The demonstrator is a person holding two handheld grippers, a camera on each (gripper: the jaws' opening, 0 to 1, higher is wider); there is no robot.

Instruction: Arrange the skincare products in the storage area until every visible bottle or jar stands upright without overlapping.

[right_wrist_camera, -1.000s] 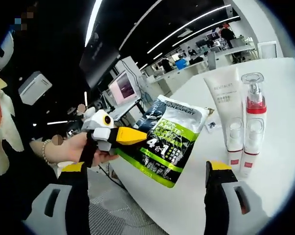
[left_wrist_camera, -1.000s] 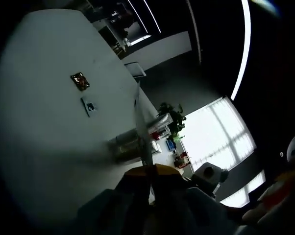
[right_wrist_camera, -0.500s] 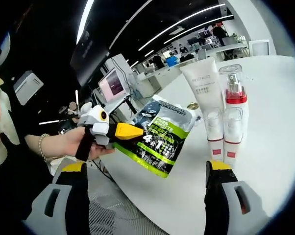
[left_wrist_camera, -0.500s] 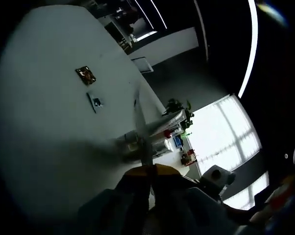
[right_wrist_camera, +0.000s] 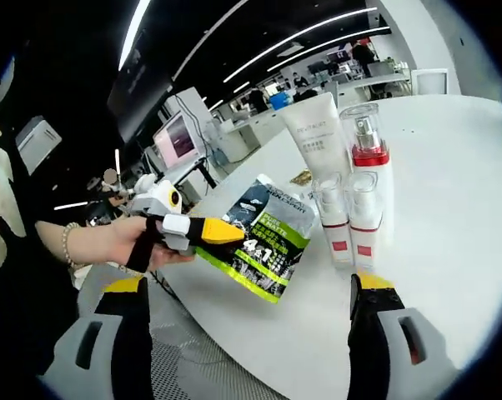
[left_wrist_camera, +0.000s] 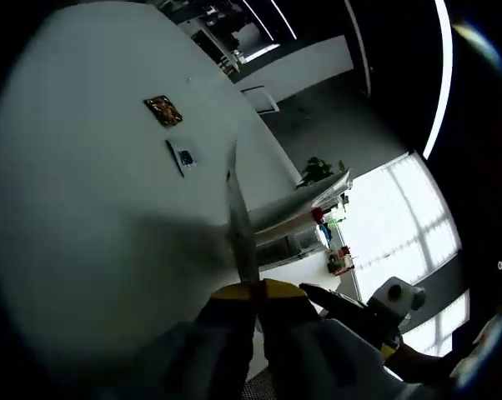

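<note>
A green-and-black pouch (right_wrist_camera: 266, 242) hangs at the white table's near edge, pinched at its left side by my left gripper (right_wrist_camera: 203, 231), which a hand holds. In the left gripper view the pouch (left_wrist_camera: 241, 225) shows edge-on, rising from my shut left gripper (left_wrist_camera: 255, 288). Right of the pouch stand a white tube (right_wrist_camera: 318, 135), a pump bottle with a red collar (right_wrist_camera: 365, 158) and two small clear-capped bottles (right_wrist_camera: 334, 223), all upright and close together. My right gripper (right_wrist_camera: 247, 287) stands open in front of them, holding nothing.
The round white table (right_wrist_camera: 451, 208) runs off to the right behind the bottles. In the left gripper view a small reddish sachet (left_wrist_camera: 161, 109) and a small dark packet (left_wrist_camera: 183, 157) lie flat on the table (left_wrist_camera: 84, 217). Desks and monitors stand beyond.
The left gripper has brought the pouch lower and closer to the table edge. The right gripper view has pulled back, so the bottles look smaller and sit more to the centre.
</note>
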